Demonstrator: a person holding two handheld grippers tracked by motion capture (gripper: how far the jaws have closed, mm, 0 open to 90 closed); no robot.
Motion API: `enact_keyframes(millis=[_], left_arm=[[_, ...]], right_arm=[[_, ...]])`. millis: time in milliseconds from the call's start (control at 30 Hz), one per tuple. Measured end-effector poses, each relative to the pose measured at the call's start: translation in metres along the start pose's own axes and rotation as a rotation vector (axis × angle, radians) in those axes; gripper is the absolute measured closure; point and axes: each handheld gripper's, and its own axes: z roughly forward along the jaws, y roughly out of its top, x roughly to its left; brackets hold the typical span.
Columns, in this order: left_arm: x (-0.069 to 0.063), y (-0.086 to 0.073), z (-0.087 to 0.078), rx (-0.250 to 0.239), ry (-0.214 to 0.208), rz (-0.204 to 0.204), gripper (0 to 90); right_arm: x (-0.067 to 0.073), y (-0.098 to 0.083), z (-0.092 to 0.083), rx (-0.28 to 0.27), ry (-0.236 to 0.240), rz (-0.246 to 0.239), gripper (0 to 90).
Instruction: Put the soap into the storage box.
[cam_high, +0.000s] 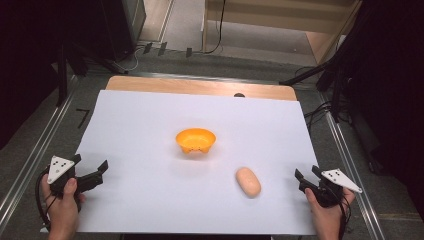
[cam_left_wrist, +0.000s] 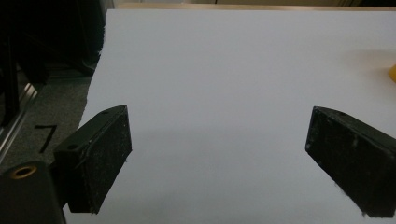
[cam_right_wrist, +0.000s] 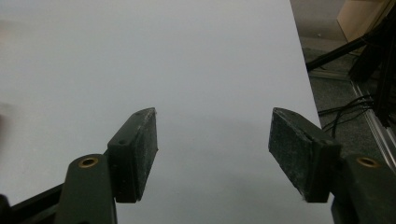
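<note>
Nothing looks begun: both the left gripper (cam_high: 91, 170) and right gripper (cam_high: 307, 174) sit released and empty at the white sheet's (cam_high: 150, 110) edges, the bread roll (cam_high: 248, 181) lying untouched beside the empty orange bowl (cam_high: 195, 139).

the right gripper (cam_right_wrist: 212, 140) holds its jaws wide apart over the white sheet (cam_right_wrist: 187, 56), gripping nothing.

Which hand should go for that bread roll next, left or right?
Right, probably. The bread roll lies on the white sheet close to the right gripper, which is open. The left gripper, open too, sits at the far edge, past the orange bowl.
</note>
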Motion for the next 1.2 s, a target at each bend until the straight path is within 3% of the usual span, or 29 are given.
enact_keyframes(millis=[267,333,400,500,667,900,1200], left_arm=[[0.0,0.0,0.001,0.001,-0.002,-0.006,7.8],[0.001,0.0,0.001,0.007,-0.001,-0.007,7.8],[0.001,0.0,0.001,0.011,-0.002,-0.01,7.8],[0.002,0.0,0.001,0.011,-0.003,-0.01,7.8],[0.002,0.0,0.001,0.009,-0.003,-0.011,7.8],[0.001,0.0,0.001,0.013,0.0,-0.013,7.8],[0.001,0.0,0.001,0.014,0.0,-0.015,7.8]], right_arm=[[0.0,0.005,0.002,0.01,0.018,-0.029,43.3],[0.0,0.008,0.002,0.012,0.04,-0.04,44.1],[0.001,0.014,0.0,0.068,0.064,-0.037,43.9],[0.007,0.016,0.0,0.145,0.081,-0.051,36.6],[0.019,0.019,0.002,0.196,0.137,-0.067,30.4],[0.042,0.027,0.009,0.309,0.13,-0.131,26.8],[0.056,0.039,0.012,0.382,0.185,-0.131,25.6]])
